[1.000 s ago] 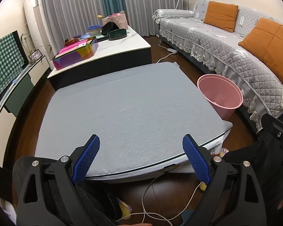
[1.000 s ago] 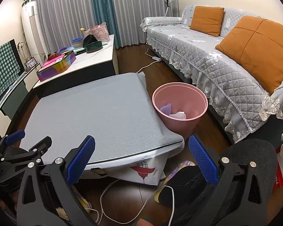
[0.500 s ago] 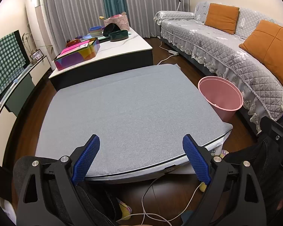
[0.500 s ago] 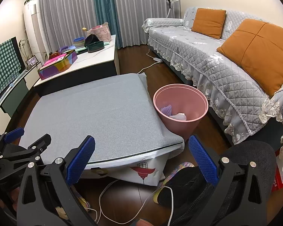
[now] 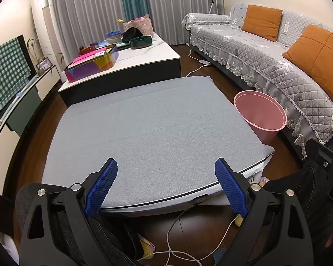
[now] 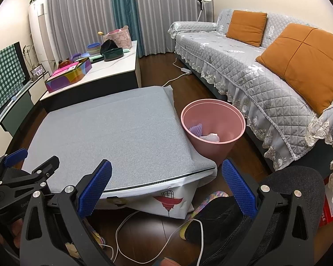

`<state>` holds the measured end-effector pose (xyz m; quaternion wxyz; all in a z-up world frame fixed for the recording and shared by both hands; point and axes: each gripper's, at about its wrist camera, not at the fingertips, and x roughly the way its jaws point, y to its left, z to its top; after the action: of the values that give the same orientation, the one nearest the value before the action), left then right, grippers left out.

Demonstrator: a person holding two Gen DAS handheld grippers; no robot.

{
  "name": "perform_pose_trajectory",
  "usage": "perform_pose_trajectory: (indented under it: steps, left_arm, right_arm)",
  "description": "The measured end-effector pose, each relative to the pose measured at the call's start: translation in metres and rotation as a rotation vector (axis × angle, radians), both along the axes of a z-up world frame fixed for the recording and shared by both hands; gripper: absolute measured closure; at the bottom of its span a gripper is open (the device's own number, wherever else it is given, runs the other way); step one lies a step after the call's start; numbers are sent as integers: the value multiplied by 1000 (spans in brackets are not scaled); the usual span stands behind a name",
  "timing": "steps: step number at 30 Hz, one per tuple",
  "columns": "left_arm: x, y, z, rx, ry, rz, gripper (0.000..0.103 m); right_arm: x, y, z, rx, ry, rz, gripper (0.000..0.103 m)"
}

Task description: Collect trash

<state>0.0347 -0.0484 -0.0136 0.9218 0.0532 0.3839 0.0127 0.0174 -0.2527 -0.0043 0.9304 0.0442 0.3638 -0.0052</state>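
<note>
left gripper (image 5: 166,187) and right gripper (image 6: 166,187) held wide apart, nothing gripped | counter (image 5: 157,128) seen bare | bin (image 6: 213,126) to be checked before finishing

Both tools share one build. The left gripper (image 5: 166,188) fills the lower part of its view with matte black plastic arms, each pierced by a triangular cut-out and studded with round silver screws. Its fingers (image 5: 101,188) carry blue pads with a fine knobbed texture. The right gripper (image 6: 166,189) looks the same, with blue-padded fingers (image 6: 237,189). Dark trousers (image 6: 299,184) cover the person's knee at lower right.
</note>
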Motion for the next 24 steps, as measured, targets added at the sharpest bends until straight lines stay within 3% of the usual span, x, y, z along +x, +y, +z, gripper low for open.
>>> perform_pose_trajectory:
  steps: [24]
  left_arm:
    - [-3,-5,-1,-3,-7,-1,17]
  right_arm:
    - [0,2,0,-4,-1,2,5]
